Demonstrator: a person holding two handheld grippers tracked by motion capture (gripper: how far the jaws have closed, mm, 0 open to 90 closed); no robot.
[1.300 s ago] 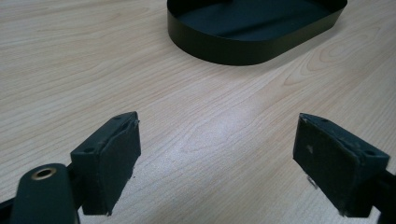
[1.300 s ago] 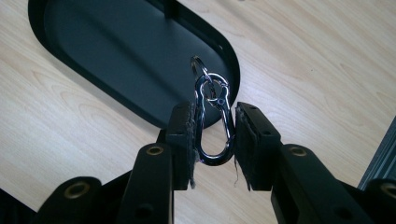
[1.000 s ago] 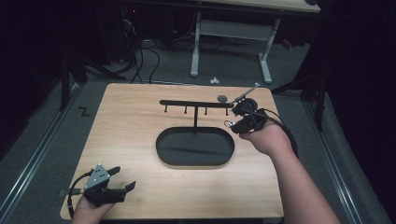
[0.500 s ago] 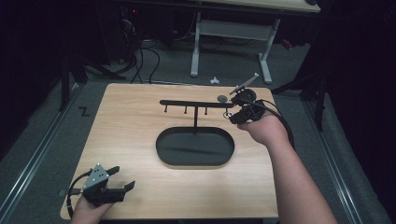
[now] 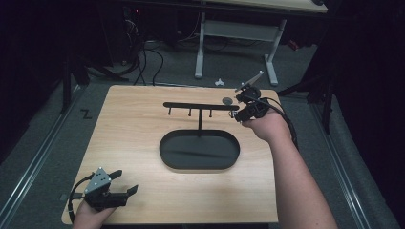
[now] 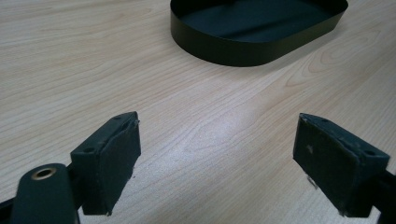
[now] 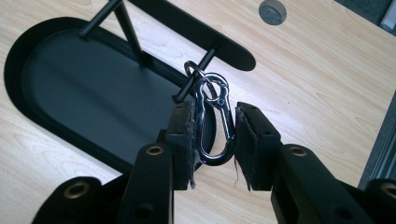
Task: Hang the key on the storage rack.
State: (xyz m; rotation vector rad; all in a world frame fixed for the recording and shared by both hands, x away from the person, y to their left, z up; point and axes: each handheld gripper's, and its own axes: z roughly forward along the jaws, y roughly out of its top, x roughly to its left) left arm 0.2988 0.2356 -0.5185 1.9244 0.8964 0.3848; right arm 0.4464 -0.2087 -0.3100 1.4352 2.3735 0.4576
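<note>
Right gripper (image 7: 213, 140): I see it clamping a silver carabiner (image 7: 213, 122) at the rack's end peg (image 7: 194, 77)
Left gripper (image 6: 215, 163): wide open, empty, above table (image 6: 70, 70)

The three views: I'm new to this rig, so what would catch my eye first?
A shiny carabiner sits between the right gripper's jaws, its ring at a peg of the black rack near the table's far right. The rack rises from an oval black tray at mid-table. The left gripper rests open at the near left corner.
</note>
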